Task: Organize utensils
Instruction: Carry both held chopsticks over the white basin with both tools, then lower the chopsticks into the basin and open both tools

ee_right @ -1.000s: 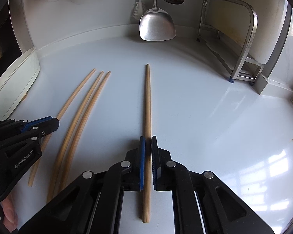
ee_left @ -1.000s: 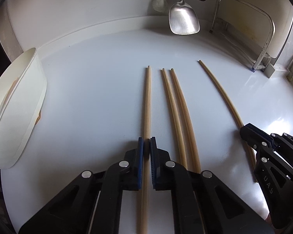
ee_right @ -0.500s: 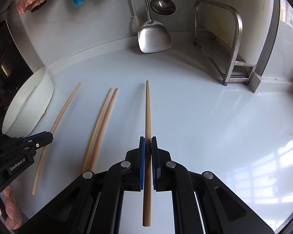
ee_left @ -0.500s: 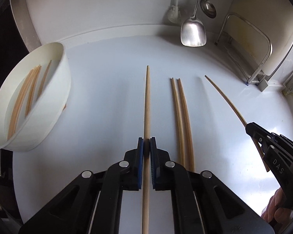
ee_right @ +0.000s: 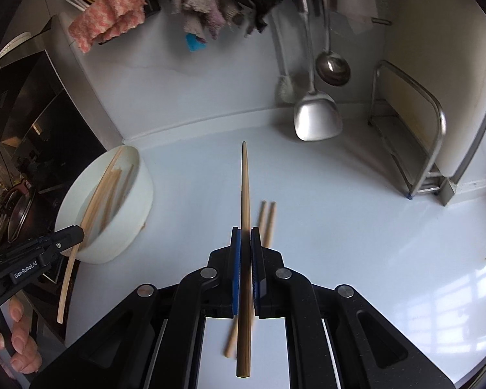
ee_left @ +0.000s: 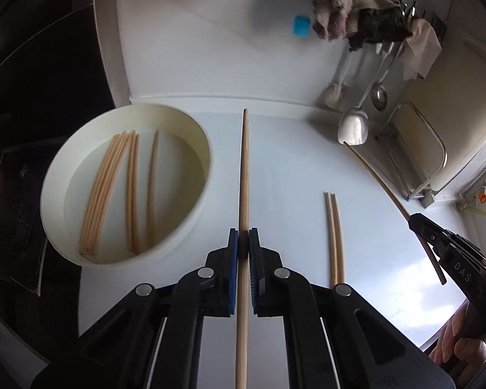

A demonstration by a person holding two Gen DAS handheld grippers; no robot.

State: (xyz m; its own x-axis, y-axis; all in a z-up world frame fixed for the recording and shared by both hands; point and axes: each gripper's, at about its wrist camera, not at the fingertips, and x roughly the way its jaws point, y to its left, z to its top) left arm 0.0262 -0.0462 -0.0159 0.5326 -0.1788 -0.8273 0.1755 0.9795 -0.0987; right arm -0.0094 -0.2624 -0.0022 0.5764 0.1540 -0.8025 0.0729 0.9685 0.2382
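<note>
My left gripper (ee_left: 243, 243) is shut on a wooden chopstick (ee_left: 244, 168) and holds it in the air, just right of a white round bowl (ee_left: 191, 223) with several chopsticks (ee_left: 113, 181) inside. My right gripper (ee_right: 245, 243) is shut on another wooden chopstick (ee_right: 245, 188), raised above the white counter. Two chopsticks (ee_left: 335, 236) lie side by side on the counter; in the right wrist view they (ee_right: 269, 223) lie partly under my right gripper. The left gripper (ee_right: 64, 240) shows in the right wrist view next to the bowl (ee_right: 126, 227). The right gripper (ee_left: 437, 236) shows at the right edge of the left wrist view.
A steel spatula (ee_right: 316, 116), a ladle (ee_right: 332, 68) and a brush (ee_right: 285, 87) hang on the back wall under rags (ee_right: 204, 3). A metal rack (ee_right: 434, 136) stands at the right. A dark stove area (ee_left: 22, 162) lies left of the bowl.
Both grippers have risen higher above the counter with their chopsticks. The left one has moved left, closer to the bowl. The two loose chopsticks stay on the counter.
</note>
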